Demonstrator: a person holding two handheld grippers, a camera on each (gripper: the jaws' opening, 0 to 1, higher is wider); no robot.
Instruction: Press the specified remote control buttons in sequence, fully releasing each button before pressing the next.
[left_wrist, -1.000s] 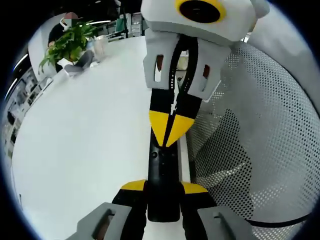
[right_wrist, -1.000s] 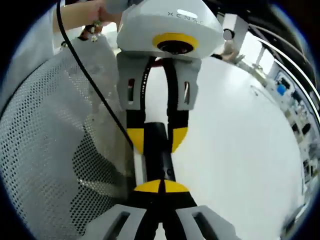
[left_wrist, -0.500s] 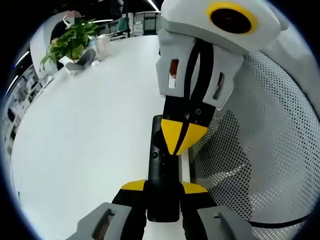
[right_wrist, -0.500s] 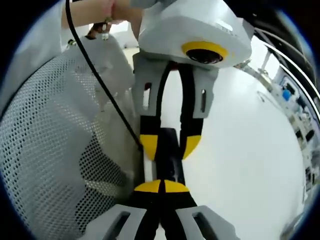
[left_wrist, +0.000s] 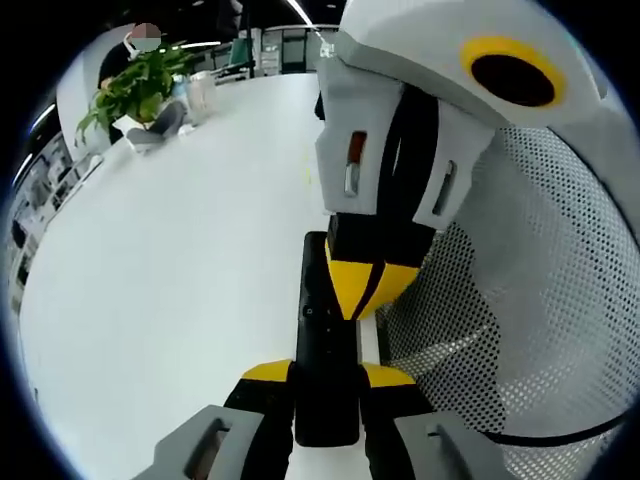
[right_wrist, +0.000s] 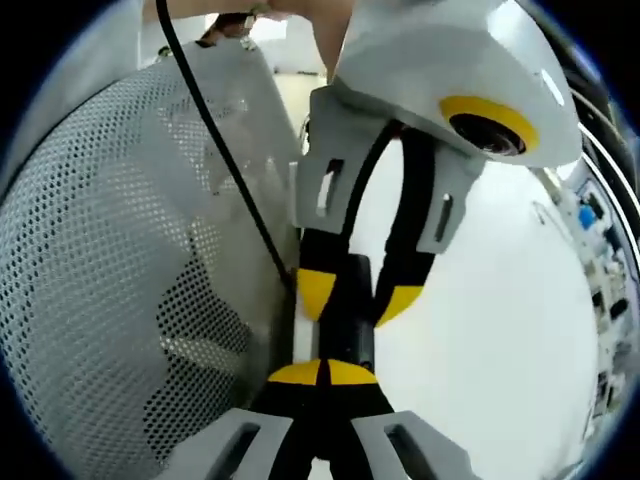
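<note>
A black remote control (left_wrist: 322, 400) lies lengthwise between my left gripper's (left_wrist: 327, 375) yellow-tipped jaws, which are shut on its near end. My right gripper (left_wrist: 363, 292) comes in from the upper right with its jaws shut together, and its yellow tips rest on the remote's upper face near the middle. In the right gripper view my own shut tips (right_wrist: 322, 373) touch the remote (right_wrist: 352, 325), while the left gripper (right_wrist: 357, 297) reaches down from above and clamps the remote's sides. The buttons under the tips are hidden.
A white table (left_wrist: 170, 260) spreads out to the left, with a potted plant (left_wrist: 140, 85) at its far corner. A white perforated mesh surface (left_wrist: 520, 300) stands right beside the remote. A black cable (right_wrist: 225, 160) runs across the mesh (right_wrist: 110, 260). A person's hand (right_wrist: 290, 8) holds the left gripper.
The right gripper has come closer and tilted more steeply. Its shut tips have slid a little along the remote toward the left gripper. The left gripper keeps its hold.
</note>
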